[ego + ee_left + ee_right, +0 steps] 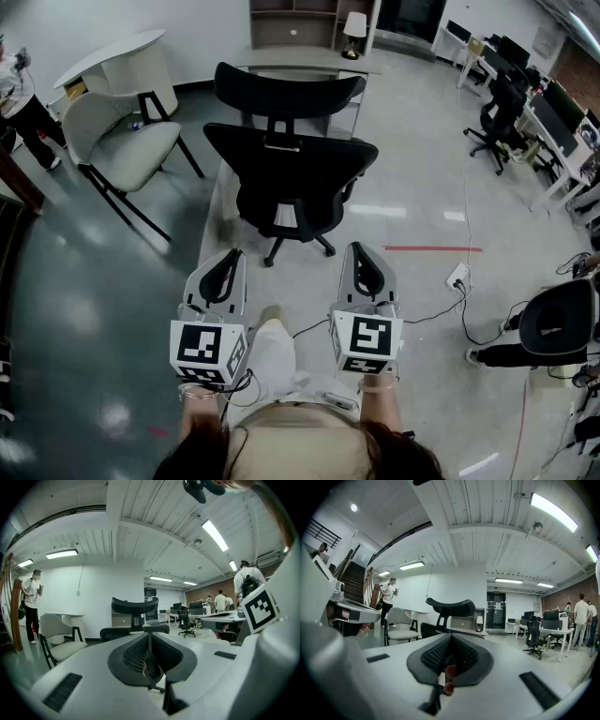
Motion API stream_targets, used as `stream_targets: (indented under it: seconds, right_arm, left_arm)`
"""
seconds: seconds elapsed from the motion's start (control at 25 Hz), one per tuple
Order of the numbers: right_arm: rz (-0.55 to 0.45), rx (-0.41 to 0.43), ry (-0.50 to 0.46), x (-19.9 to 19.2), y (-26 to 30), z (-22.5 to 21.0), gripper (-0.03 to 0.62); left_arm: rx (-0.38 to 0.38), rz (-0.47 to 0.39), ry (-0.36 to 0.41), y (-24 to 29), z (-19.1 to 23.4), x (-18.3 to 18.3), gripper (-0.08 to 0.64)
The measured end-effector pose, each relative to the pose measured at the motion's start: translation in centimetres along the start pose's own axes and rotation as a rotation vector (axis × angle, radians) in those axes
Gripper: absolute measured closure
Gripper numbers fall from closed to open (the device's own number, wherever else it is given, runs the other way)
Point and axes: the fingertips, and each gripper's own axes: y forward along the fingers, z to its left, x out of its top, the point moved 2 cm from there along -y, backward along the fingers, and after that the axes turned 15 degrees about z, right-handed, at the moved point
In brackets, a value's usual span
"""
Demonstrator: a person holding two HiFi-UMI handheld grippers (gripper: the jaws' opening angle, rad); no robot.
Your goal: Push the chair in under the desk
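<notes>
A black mesh office chair (292,178) with a headrest stands in the middle of the head view, its back toward me. It is pulled out from a small grey desk (281,62) behind it. Both grippers hang side by side short of the chair and touch nothing. My left gripper (229,257) is shut with nothing in it, and so is my right gripper (362,250). The chair's headrest (134,605) rises beyond the shut left gripper (149,656) in the left gripper view. In the right gripper view, the headrest (451,605) stands beyond the shut right gripper (449,660).
A beige armchair (122,145) and a round white table (117,56) stand at the left, with a person (23,112) beside them. A lamp (354,26) sits on the desk. A power strip (457,277) with cables lies on the floor at right. Another black chair (497,122) and desks (562,122) are far right.
</notes>
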Motion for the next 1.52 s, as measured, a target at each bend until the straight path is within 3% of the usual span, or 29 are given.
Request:
stream_targets:
  seconds: [0.36,0.72,1.0,1.52]
  right_arm:
    - [-0.003,0.017,0.0,0.5,2.3,-1.1,0.569]
    - [-0.021,0.062,-0.013,2.9,6.2,-2.3,0.568]
    - [0.015,0.06,-0.073,5.0,10.8,-2.5,0.566]
    - [0.086,0.006,-0.126,7.5,17.7,-1.8,0.563]
  left_arm:
    - [0.006,-0.011,-0.015,2.2,0.7,1.0,0.531]
    - [-0.044,-0.011,-0.005,5.9,2.3,3.1,0.529]
    - [-0.014,0.009,0.085,10.0,4.9,5.2,0.529]
    - [-0.049,0.032,0.122,16.9,10.3,7.5,0.528]
